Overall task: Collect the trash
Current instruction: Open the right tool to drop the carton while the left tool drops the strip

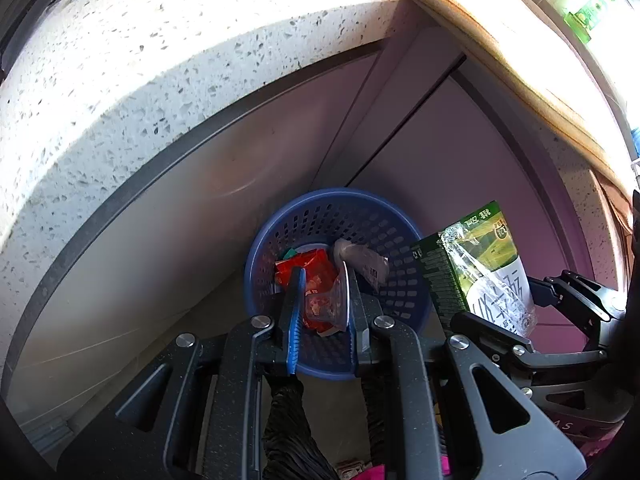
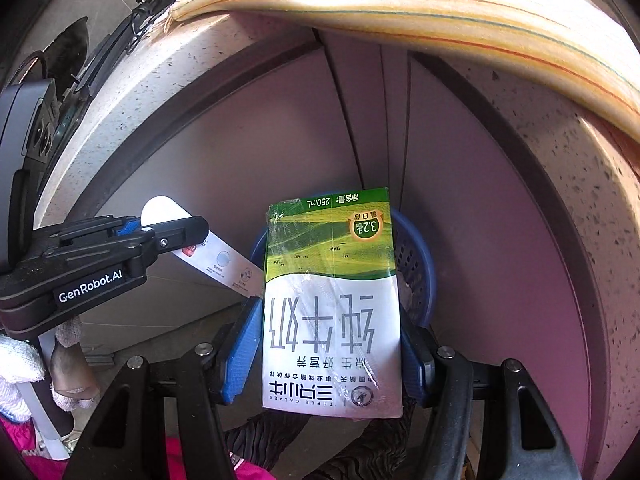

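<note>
A blue plastic basket [image 1: 396, 280] [image 2: 416, 264] stands on the floor in front of the cabinet. In it lie a red wrapper [image 1: 308, 268] and a crumpled clear plastic piece [image 1: 360, 260]. My left gripper [image 1: 324, 280] [image 2: 200, 226] hangs over the basket, shut on a flat white packet [image 2: 216, 256] whose thin edge [image 1: 346, 288] shows beside the right finger. My right gripper [image 2: 332, 320] [image 1: 516, 304] is shut on a green and white milk carton [image 2: 332, 264] [image 1: 480, 264], held upside down just above the basket's right side.
A speckled stone counter edge [image 1: 120, 80] overhangs pale cabinet doors [image 1: 440, 160] behind the basket. A striped cloth [image 2: 400, 0] drapes over the counter. A gloved hand [image 2: 20, 360] holds the left tool at the lower left, with pink clothing below.
</note>
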